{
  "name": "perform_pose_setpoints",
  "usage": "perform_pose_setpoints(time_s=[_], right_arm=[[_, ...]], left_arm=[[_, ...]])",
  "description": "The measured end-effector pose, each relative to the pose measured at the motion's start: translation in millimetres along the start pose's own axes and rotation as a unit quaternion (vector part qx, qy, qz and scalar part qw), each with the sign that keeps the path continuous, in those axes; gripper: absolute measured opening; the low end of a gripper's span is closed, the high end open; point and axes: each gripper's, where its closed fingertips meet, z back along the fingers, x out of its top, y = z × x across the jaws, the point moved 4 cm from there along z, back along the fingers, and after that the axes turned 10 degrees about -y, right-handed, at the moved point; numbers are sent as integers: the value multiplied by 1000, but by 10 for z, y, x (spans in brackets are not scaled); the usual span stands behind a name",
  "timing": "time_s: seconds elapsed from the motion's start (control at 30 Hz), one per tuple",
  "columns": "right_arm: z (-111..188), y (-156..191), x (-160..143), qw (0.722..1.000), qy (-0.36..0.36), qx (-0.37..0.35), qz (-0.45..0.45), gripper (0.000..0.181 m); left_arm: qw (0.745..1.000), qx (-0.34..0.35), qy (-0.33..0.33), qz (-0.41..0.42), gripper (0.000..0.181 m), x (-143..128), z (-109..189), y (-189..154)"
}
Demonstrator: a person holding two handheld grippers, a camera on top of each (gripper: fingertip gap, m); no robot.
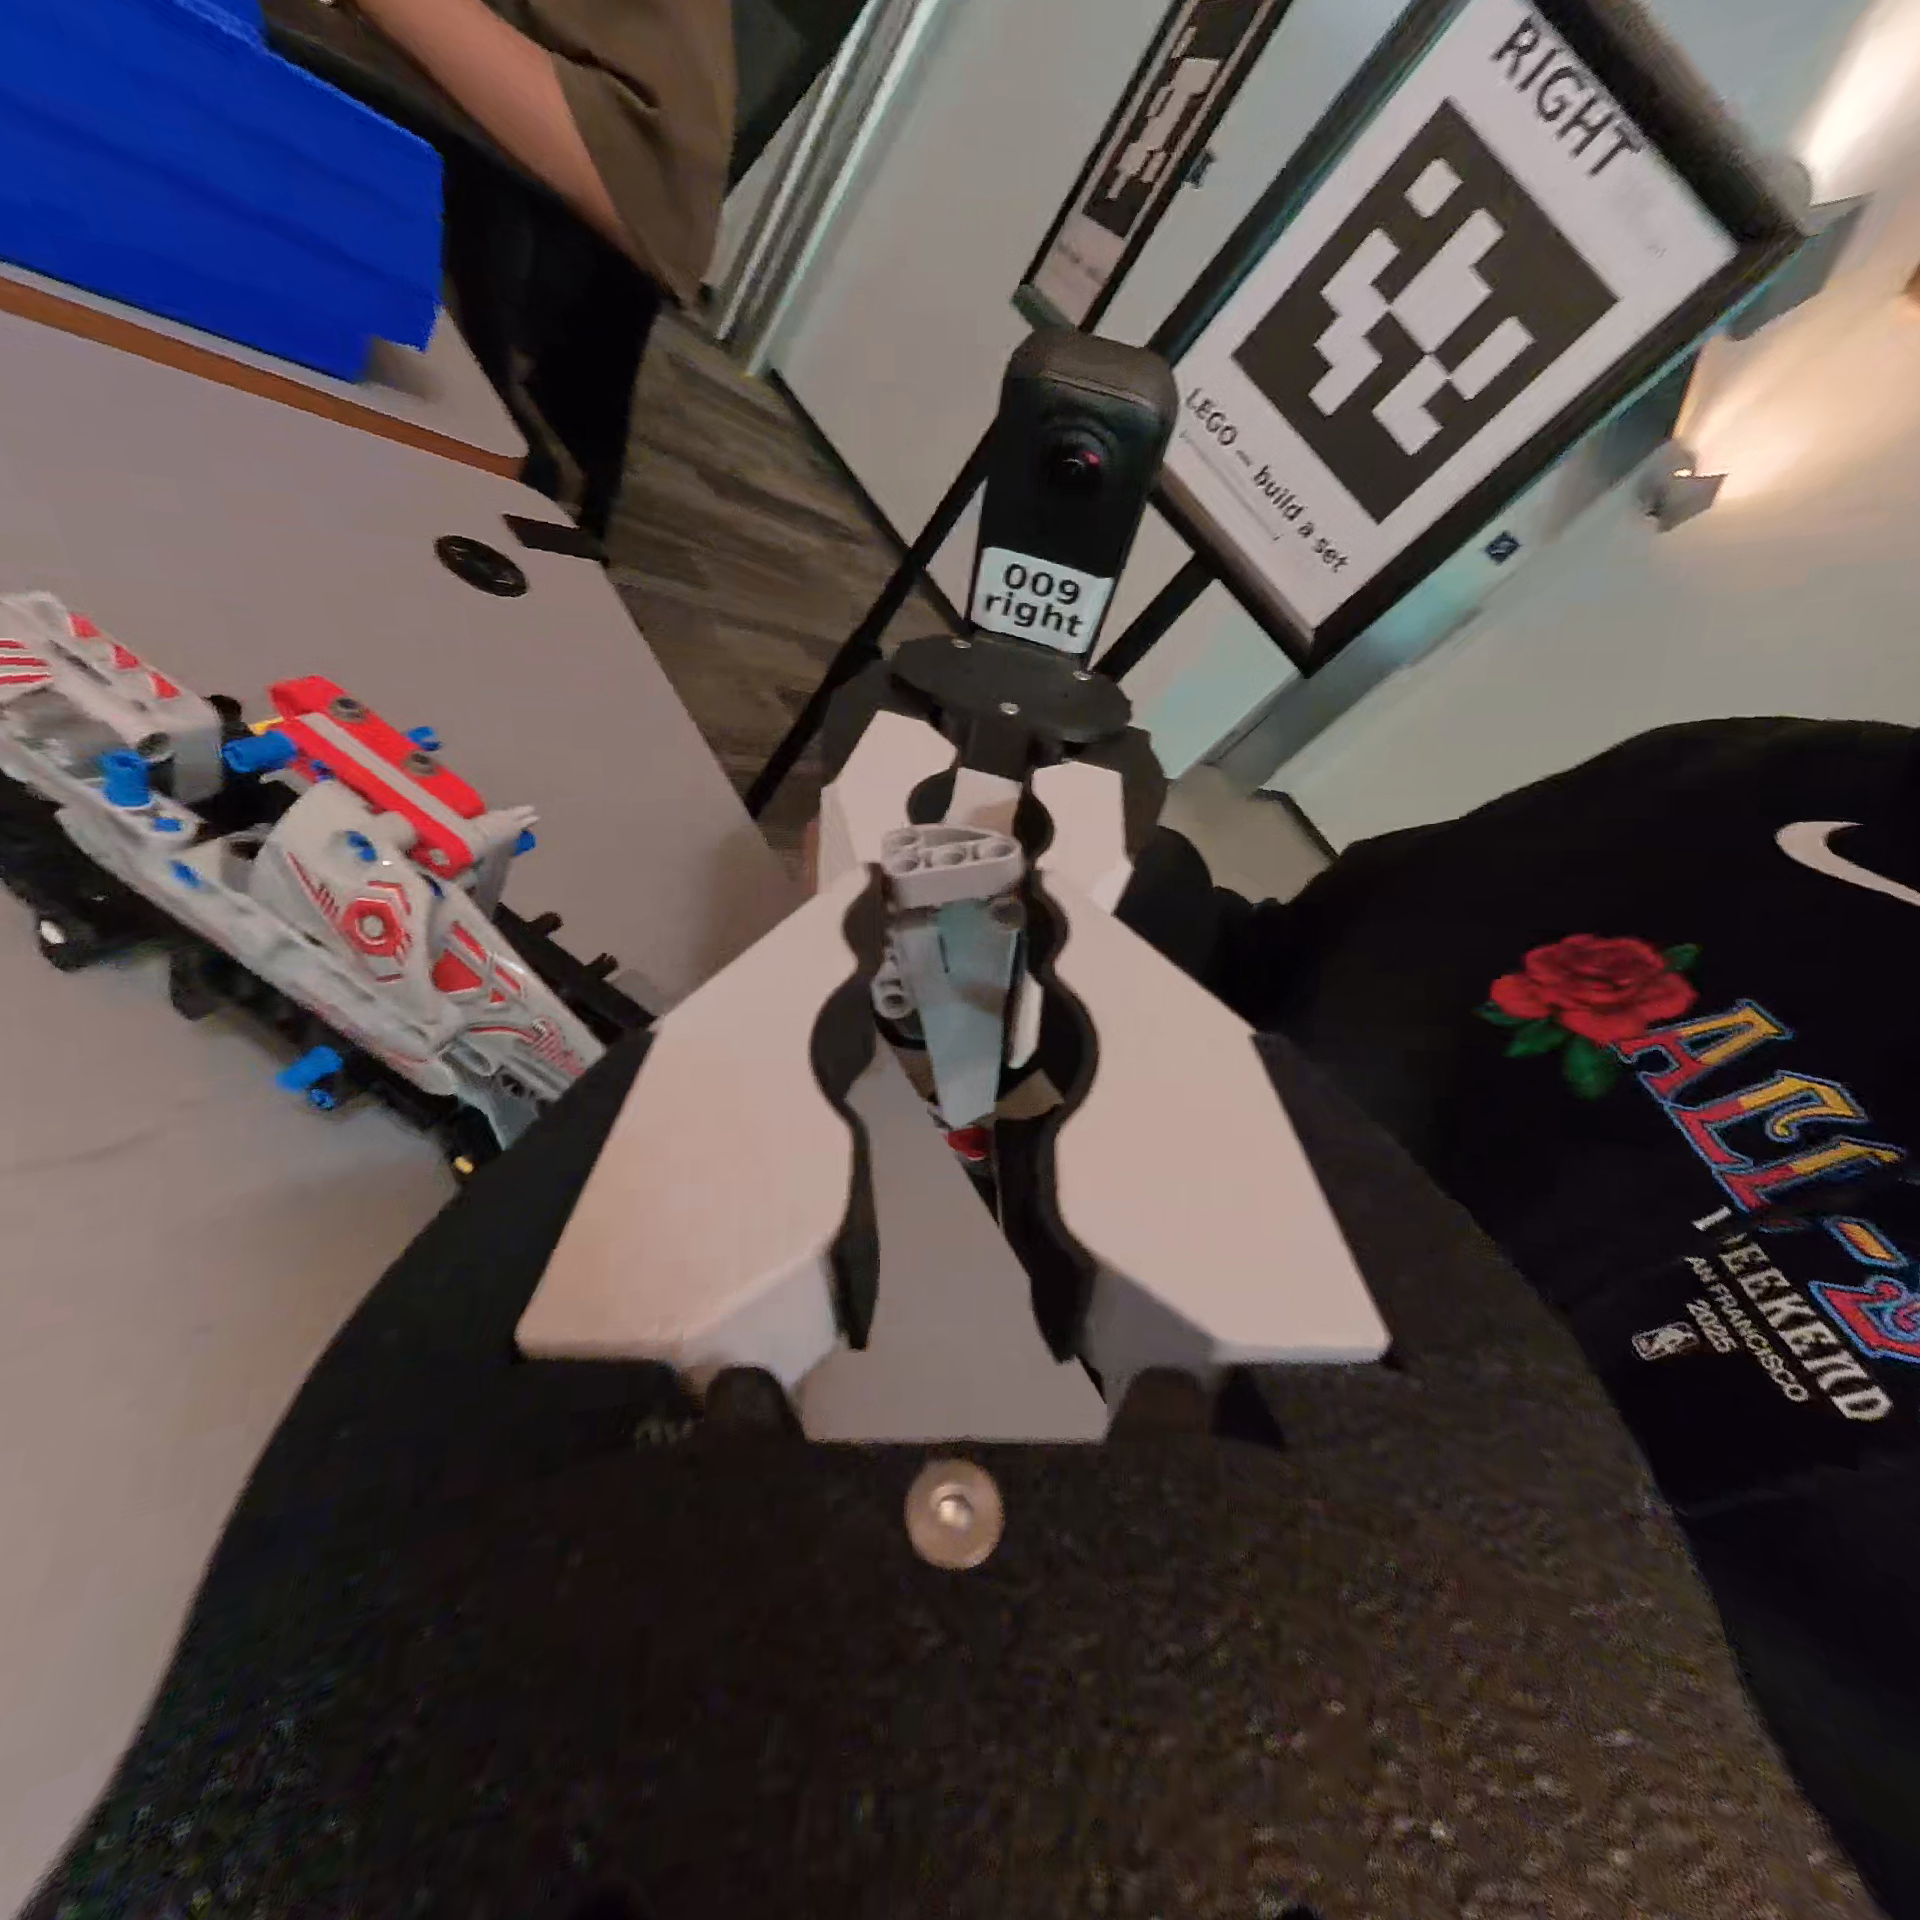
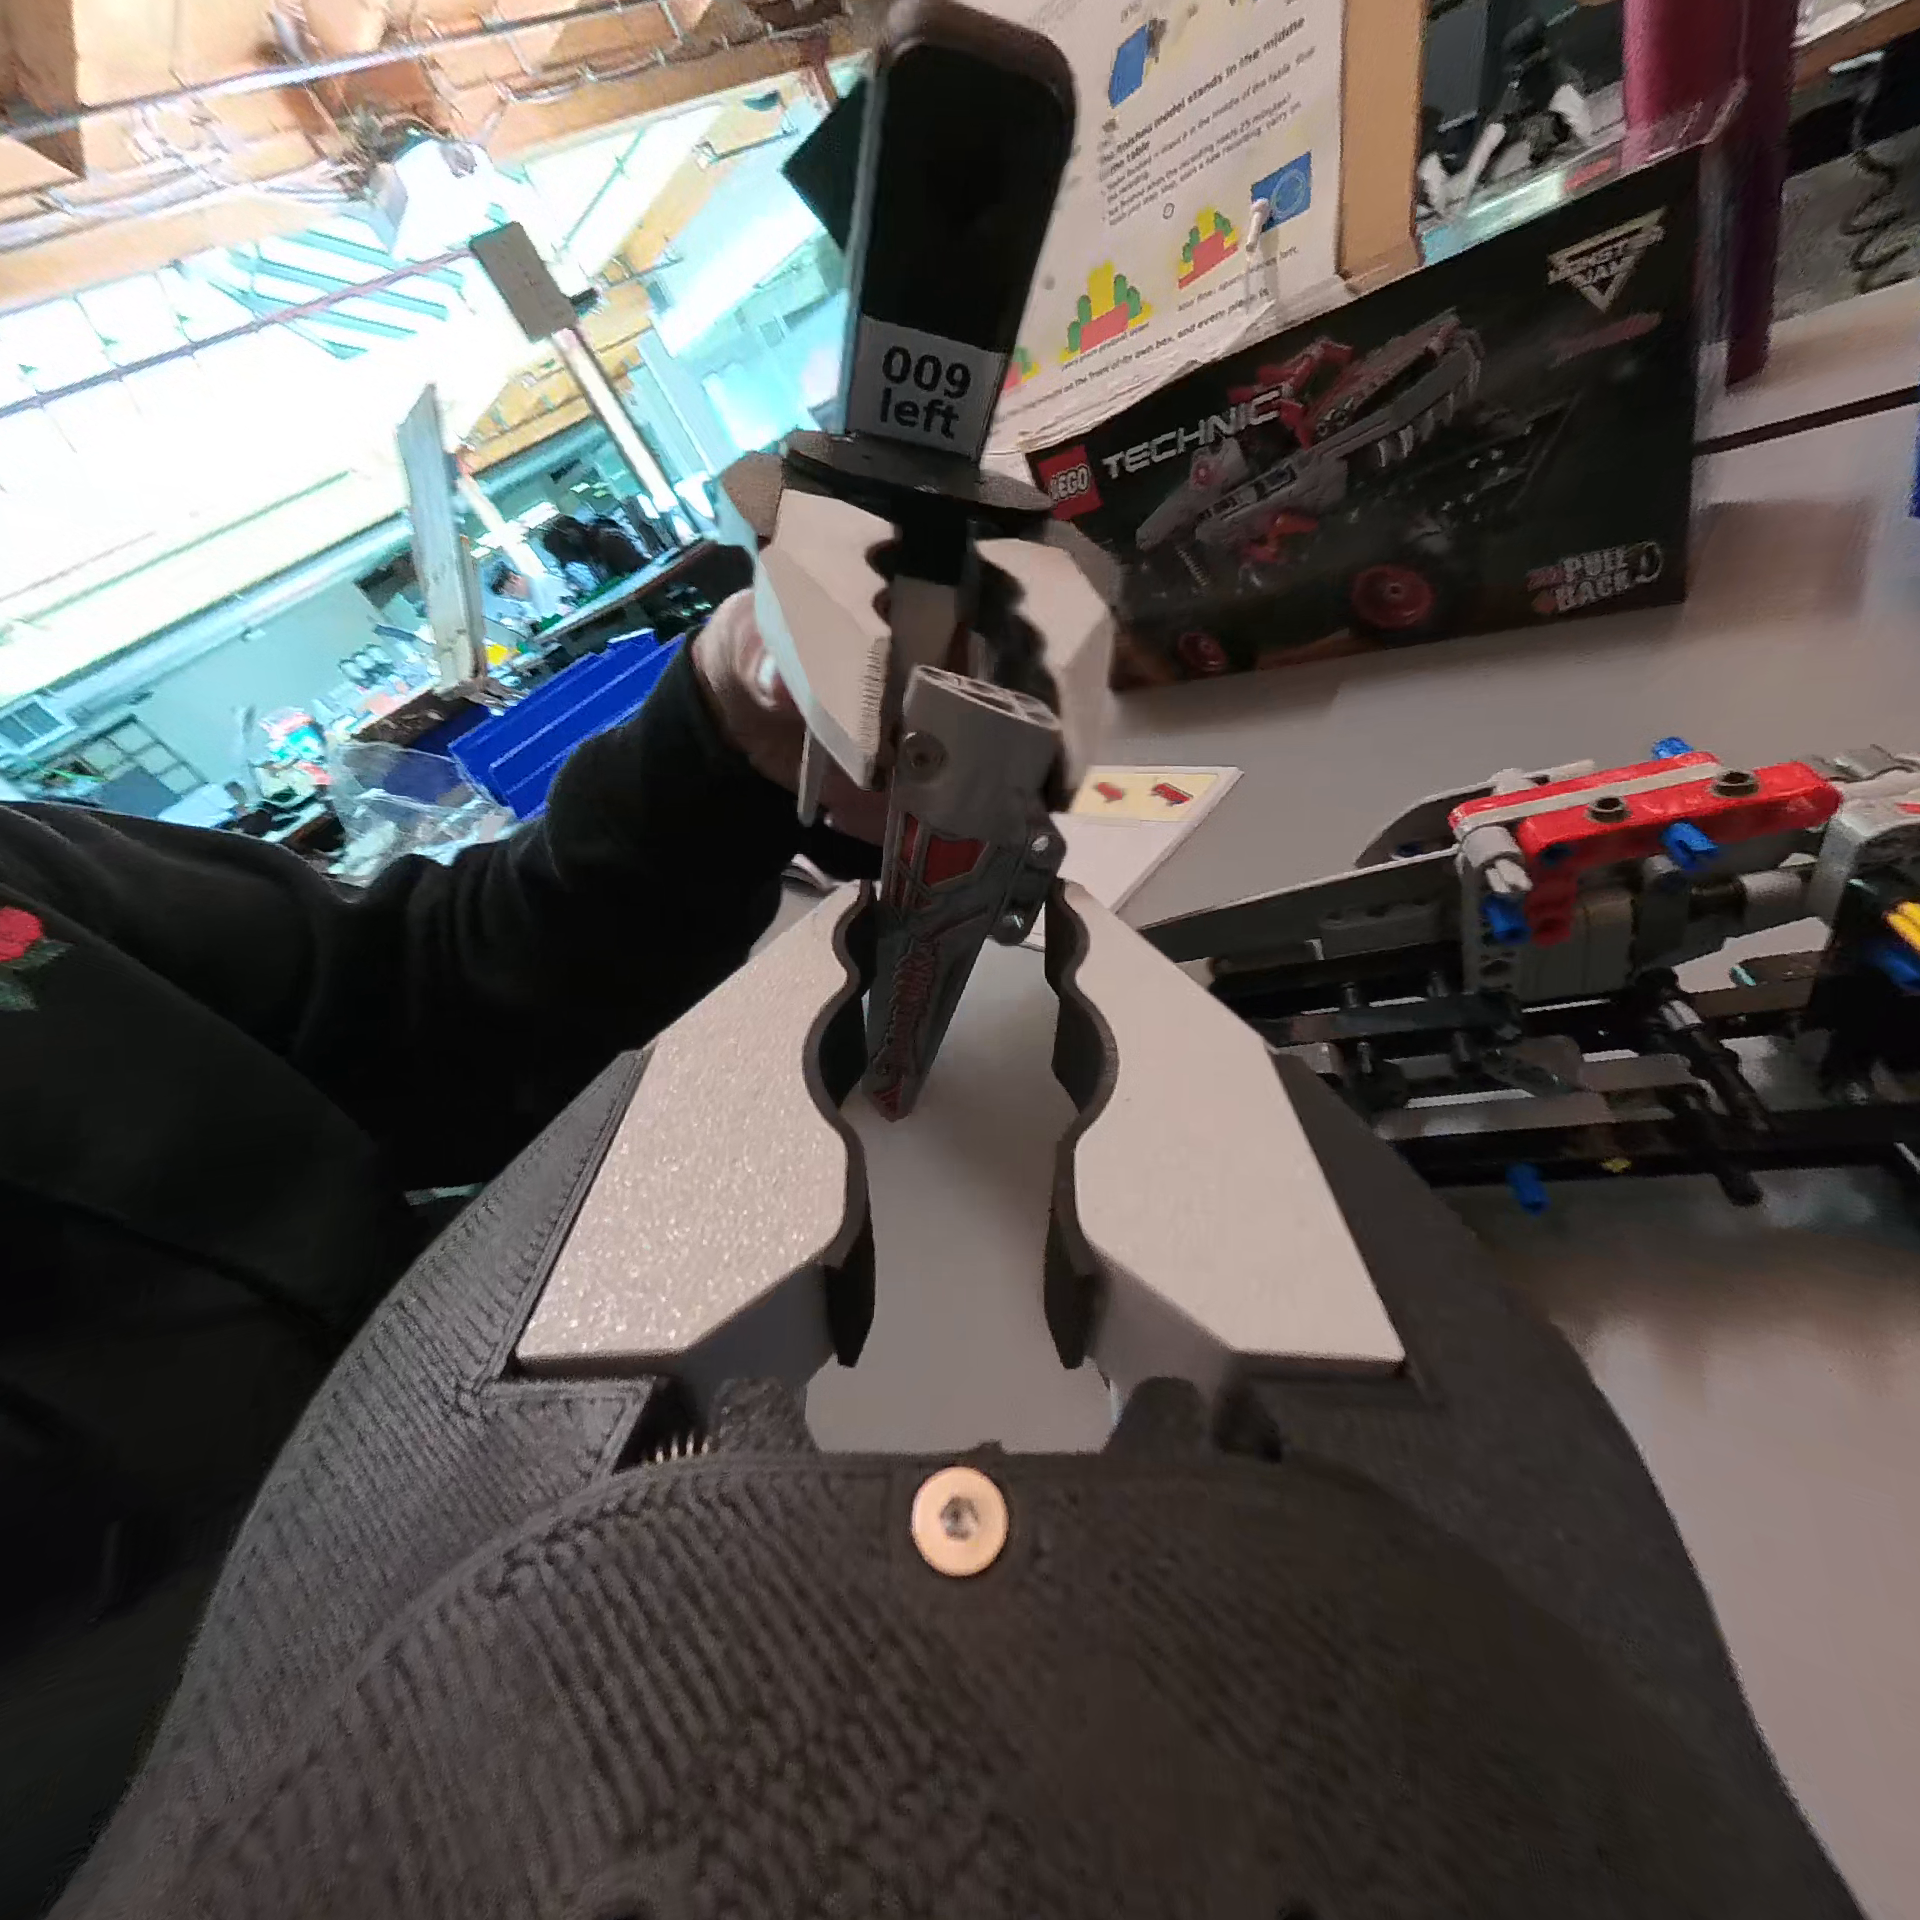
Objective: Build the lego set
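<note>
A grey tapered Lego panel piece (image 1: 966,997) with a red sticker is held in the air between both grippers; it also shows in the right wrist view (image 2: 914,977). My left gripper (image 1: 951,904) is shut on one end of it. My right gripper (image 2: 956,904) faces the left one and is shut on the other end. Each gripper shows in the other's view: the right (image 1: 971,821) and the left (image 2: 966,707). The partly built grey, red and black Lego vehicle (image 1: 312,904) lies on the table, to the left in the left wrist view and to the right (image 2: 1610,935) in the right wrist view.
The grey table (image 1: 156,1299) carries the Lego set box (image 2: 1403,499) at the back and a sticker sheet (image 2: 1143,821) near the model. Blue bins (image 1: 208,177) stand at the table's far end. A person in a black sweatshirt (image 1: 1558,1091) is close beside the grippers.
</note>
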Motion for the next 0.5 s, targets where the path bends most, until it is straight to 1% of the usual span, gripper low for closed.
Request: perform_pose_setpoints(time_s=[0.1, 0.17, 0.2, 0.23, 0.27, 0.3, 0.33, 0.37, 0.4, 0.43, 0.5], right_arm=[[-4, -2, 25, 1000, -8, -5, 21, 31], [-4, 9, 43, 999, -8, -6, 52, 36], [3, 16, 50, 995, -6, -9, 96, 48], [13, 18, 54, 988, -2, -21, 154, 71], [21, 41, 51, 975, 2, -28, 222, 95], [21, 85, 26, 955, 8, -26, 296, 112], [10, 128, -23, 930, 19, -17, 367, 120], [-8, 150, -83, 905, 40, -8, 423, 122], [-31, 150, -126, 887, 57, -6, 458, 123], [-55, 140, -150, 878, 68, -6, 473, 123], [-86, 134, -162, 870, 71, 0, 488, 122]], left_arm=[[1000, -3, -7, 17, 23, 19, 18, 8], [998, -8, -18, 52, 23, 41, 34, 21], [997, -8, -25, 74, 23, 54, 48, 40], [995, -9, -30, 93, 23, 59, 66, 64], [993, -12, -30, 113, 23, 50, 84, 83], [991, -22, -27, 132, 23, 35, 98, 89], [987, -38, -25, 152, 22, 25, 106, 79], [983, -56, -25, 171, 23, 18, 109, 60], [980, -70, -23, 184, 23, 8, 105, 45], [978, -81, -14, 192, 23, -19, 95, 33], [974, -99, 10, 205, 23, -96, 70, 7]])
